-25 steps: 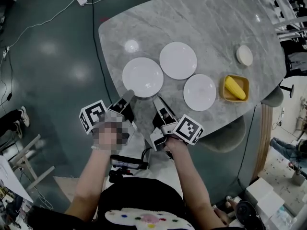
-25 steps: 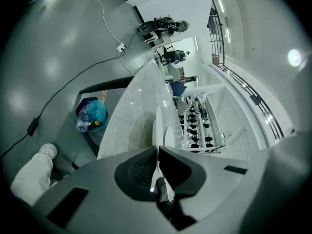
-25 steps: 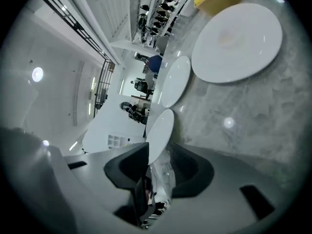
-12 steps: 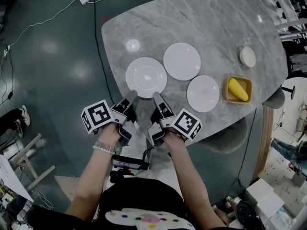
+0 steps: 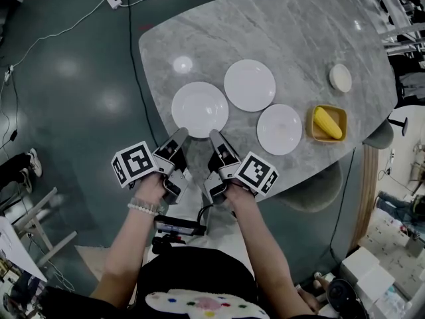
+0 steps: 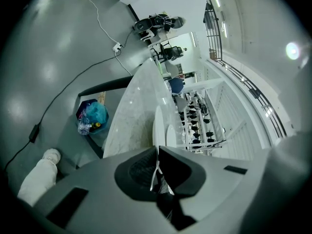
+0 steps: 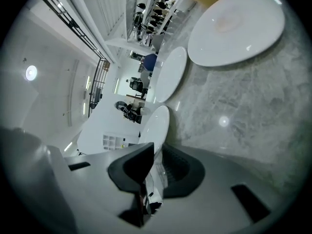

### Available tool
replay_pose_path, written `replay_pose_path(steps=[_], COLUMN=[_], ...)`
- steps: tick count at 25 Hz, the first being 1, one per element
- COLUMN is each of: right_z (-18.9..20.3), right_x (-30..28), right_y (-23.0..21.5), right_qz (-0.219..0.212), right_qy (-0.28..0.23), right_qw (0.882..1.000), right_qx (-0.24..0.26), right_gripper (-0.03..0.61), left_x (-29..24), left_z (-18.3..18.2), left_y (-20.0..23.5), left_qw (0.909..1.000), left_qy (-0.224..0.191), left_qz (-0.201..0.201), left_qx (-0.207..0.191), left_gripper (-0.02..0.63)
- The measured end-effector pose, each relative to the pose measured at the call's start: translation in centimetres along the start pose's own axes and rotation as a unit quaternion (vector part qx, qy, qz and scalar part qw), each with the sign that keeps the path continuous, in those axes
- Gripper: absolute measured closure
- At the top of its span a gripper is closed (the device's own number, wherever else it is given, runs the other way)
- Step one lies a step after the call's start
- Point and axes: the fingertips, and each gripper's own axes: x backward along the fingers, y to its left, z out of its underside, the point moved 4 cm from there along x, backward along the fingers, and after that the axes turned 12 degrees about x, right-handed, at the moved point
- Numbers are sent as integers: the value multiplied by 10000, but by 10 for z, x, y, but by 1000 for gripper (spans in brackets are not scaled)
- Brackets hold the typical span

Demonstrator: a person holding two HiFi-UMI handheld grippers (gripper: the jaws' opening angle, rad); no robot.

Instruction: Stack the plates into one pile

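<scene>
Three white plates lie apart on the grey marble table (image 5: 285,32): a left plate (image 5: 199,105), a middle plate (image 5: 250,85) and a right plate (image 5: 279,129). My left gripper (image 5: 180,133) is shut on the near-left rim of the left plate (image 6: 157,123), whose edge runs straight into the closed jaws (image 6: 157,149). At the same plate's near-right rim is my right gripper (image 5: 214,135). Its jaws have just been closing and still stand a little apart (image 7: 157,157), with the rim of the left plate (image 7: 157,123) between them. Farther off are the middle plate (image 7: 170,74) and right plate (image 7: 236,28).
A yellow dish holding a corn cob (image 5: 327,123) stands right of the right plate, with a small white dish (image 5: 340,78) behind it. The table's near edge runs just under both grippers. A cable (image 5: 133,58) lies on the floor at the left.
Both grippers stay at the near rim of the left plate. The head view has shifted slightly. No plate has moved on the table.
</scene>
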Motion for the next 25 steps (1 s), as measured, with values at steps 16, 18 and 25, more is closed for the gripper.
replay_pose_path(steps=[16, 18, 25], right_z=[-15, -16, -33], right_x=[5, 6, 11], right_y=[20, 20, 6], right_qz=[-80, -46, 192], right_qy=[-71, -117, -288], right_qw=[9993, 9992, 9989], right_qx=[368, 373, 315], right_gripper=[525, 525, 522], left_x=[3, 1, -24], left_z=[0, 0, 5], left_y=[-20, -22, -26], left_qw=[9996, 9995, 9989], left_qy=[-17, 37, 269], left_qz=[158, 178, 132], left_qx=[-246, -274, -370], left_gripper=[589, 589, 588])
